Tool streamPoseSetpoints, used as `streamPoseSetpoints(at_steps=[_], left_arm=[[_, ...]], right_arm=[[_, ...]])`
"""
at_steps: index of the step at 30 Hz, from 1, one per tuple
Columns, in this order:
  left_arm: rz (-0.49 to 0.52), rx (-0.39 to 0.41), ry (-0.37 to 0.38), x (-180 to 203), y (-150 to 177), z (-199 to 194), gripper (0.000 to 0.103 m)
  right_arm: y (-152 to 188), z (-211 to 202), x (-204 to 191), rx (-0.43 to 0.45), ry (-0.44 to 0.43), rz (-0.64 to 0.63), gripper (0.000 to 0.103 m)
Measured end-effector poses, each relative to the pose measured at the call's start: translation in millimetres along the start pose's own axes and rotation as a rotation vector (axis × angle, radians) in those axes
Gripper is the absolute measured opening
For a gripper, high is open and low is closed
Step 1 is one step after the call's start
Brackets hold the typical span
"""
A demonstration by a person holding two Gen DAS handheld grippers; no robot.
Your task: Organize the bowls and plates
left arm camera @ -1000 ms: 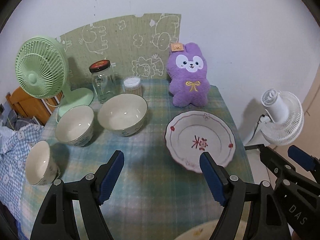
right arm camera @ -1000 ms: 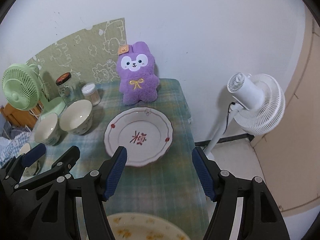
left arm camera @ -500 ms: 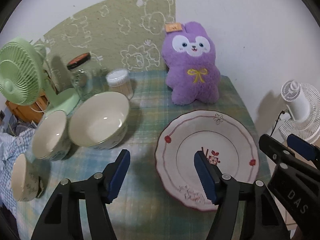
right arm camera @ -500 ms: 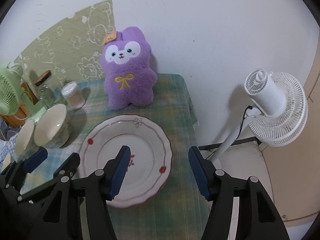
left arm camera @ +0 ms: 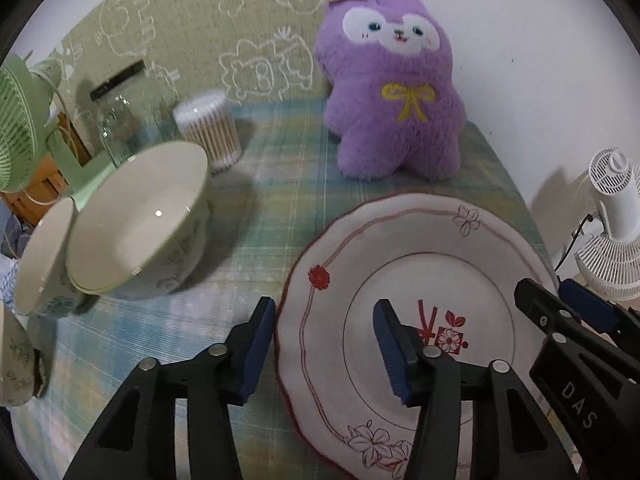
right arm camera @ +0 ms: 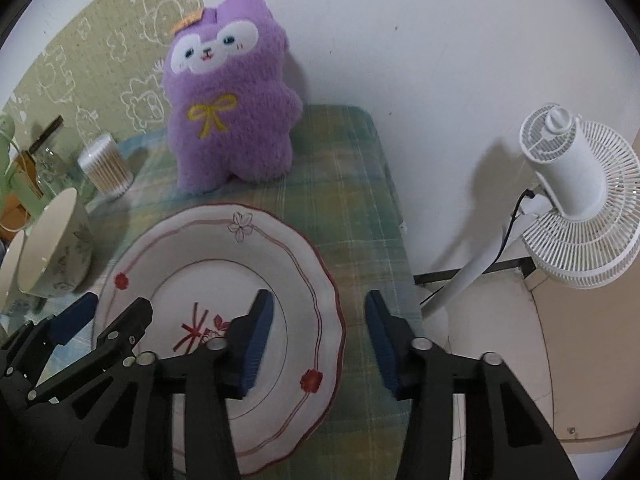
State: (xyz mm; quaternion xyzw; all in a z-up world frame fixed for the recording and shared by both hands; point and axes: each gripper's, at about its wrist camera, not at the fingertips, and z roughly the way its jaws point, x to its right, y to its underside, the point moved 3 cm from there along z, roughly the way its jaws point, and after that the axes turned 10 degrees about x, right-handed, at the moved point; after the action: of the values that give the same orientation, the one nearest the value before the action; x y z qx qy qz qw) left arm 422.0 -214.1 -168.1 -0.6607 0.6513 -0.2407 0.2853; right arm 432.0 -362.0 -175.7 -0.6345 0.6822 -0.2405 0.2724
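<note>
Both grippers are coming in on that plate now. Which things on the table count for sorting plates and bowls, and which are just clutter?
Part of the job:
- red-patterned plate
- large bowl
- smaller bowl
- left gripper, right gripper, both closing, each straddling the plate's rim

Just lying about:
- purple plush rabbit
- cotton swab jar
- glass jar
- green fan
- white fan

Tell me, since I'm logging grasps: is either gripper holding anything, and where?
Nothing yet. The left gripper and right gripper straddle opposite rims of the plate, jaws closing, pads not yet pressing.

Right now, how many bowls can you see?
3. A big bowl left of the plate, a smaller one beside it, and a third cut off at the left edge.
</note>
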Motion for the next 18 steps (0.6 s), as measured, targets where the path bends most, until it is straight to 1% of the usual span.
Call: streamPoseSetpoints(at_steps=[2, 5, 8, 11, 18], left_arm=[[-0.004, -0.004, -0.002, 0, 1, 3, 0.048], [-0.005, -0.003, -0.011, -1, 1, 4, 0.044], [0.019, -0.003, -0.019, 1, 2, 4, 0.044], [0.004, -0.008, -0.013, -1, 2, 5, 0.043], [-0.012, -0.045, -0.008, -6, 9, 4, 0.041]], right_arm=[[1, 4, -1, 0.000, -0.009, -0.003, 0.048], [3, 8, -4, -0.011, -0.022, -0.011, 0.040], [3, 9, -5, -0.008, -0.007, -0.015, 0.039], [3, 8, -6, -0.008, 0.014, -0.015, 0.037], [5, -4, -9, -0.010, 0.014, -0.016, 0.036]])
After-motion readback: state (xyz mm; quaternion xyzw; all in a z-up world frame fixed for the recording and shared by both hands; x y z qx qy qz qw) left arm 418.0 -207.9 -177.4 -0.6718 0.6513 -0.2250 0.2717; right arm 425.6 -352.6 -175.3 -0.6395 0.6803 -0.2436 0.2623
